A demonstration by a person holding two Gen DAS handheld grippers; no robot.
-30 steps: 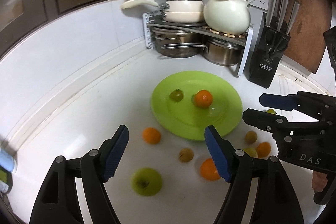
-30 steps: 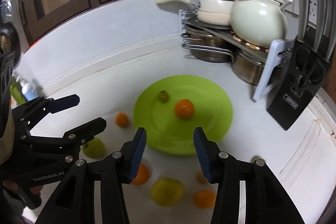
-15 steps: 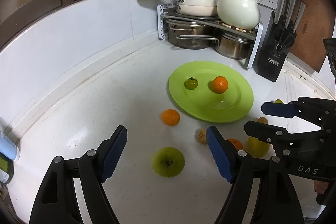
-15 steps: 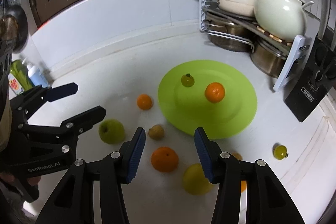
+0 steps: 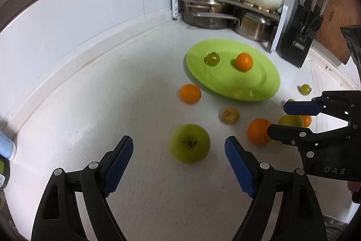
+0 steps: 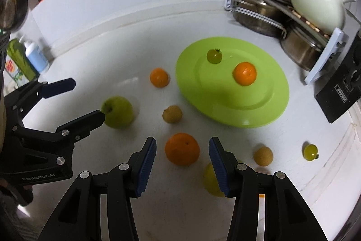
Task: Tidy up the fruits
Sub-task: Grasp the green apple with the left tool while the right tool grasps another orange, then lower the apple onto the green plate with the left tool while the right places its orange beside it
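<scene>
A green plate holds a small green tomato and an orange. Several fruits lie loose on the white counter. My left gripper is open, with a green apple just ahead between its fingers. My right gripper is open, with a large orange between its fingertips. A yellow-green fruit lies partly hidden behind the right finger.
Loose on the counter: a small orange, two brown fruits, a small yellow-green tomato. A pot rack and knife block stand at the back. Bottles stand at the left.
Both grippers have pulled back from the plate and come lower over the loose fruit. The apple now sits between the left fingers and the large orange between the right fingers.
</scene>
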